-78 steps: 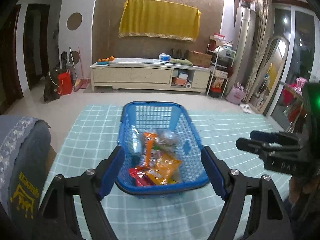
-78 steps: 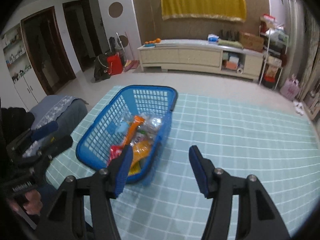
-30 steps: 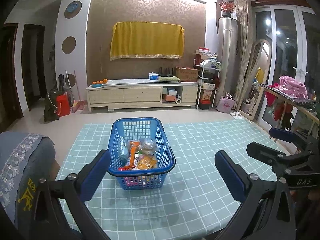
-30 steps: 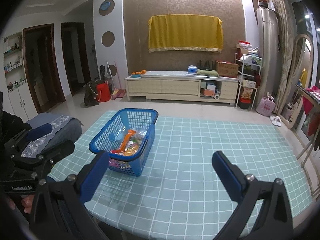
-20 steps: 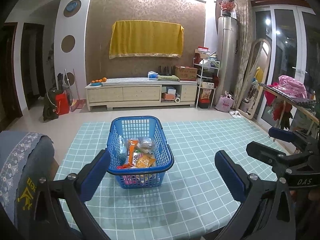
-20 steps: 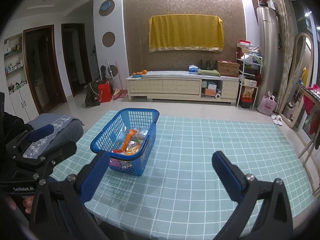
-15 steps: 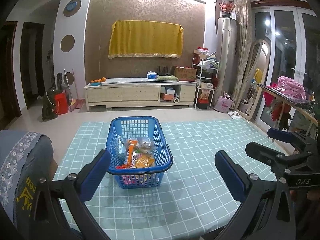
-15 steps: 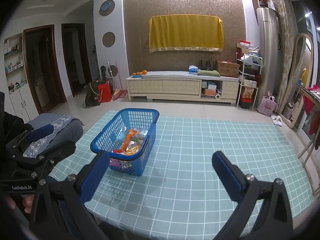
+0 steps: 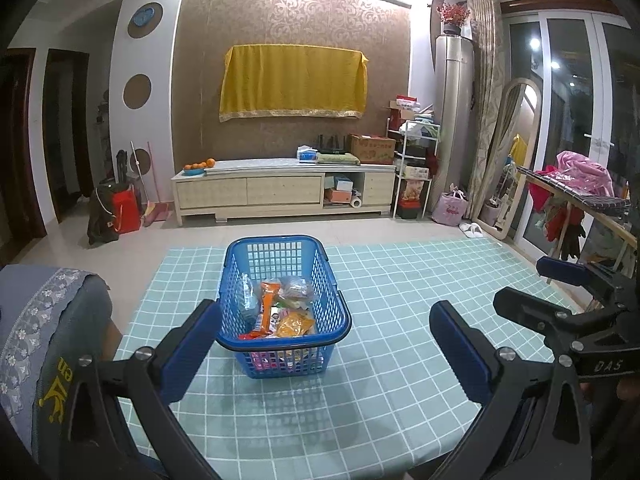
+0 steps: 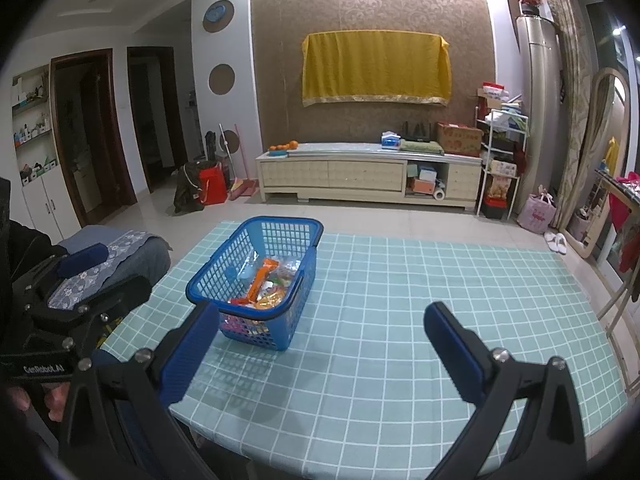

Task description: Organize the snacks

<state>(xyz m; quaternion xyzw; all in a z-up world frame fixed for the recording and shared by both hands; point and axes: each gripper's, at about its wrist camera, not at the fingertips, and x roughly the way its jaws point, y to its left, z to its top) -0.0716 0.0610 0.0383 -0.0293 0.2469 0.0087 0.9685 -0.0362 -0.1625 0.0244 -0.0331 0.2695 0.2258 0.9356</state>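
Blue plastic mesh basket (image 9: 280,280) holds snack packets (image 9: 280,308) | left gripper (image 9: 324,344) released | right gripper (image 10: 320,344) released, both clear of basket

Left tongs (image 9: 326,322), right tongs (image 10: 322,326): black frames, blue pads (silver screws).

- The table (image 9: 400,288) wears a teal cloth (image 10: 400,300) checked with white lines, spread flat to its edges.
- A blue basket (image 9: 334,300) stands directly on the cloth, toward the table's left half.
- Snacks (image 9: 280,308) lie piled inside the basket, none on the cloth itself.
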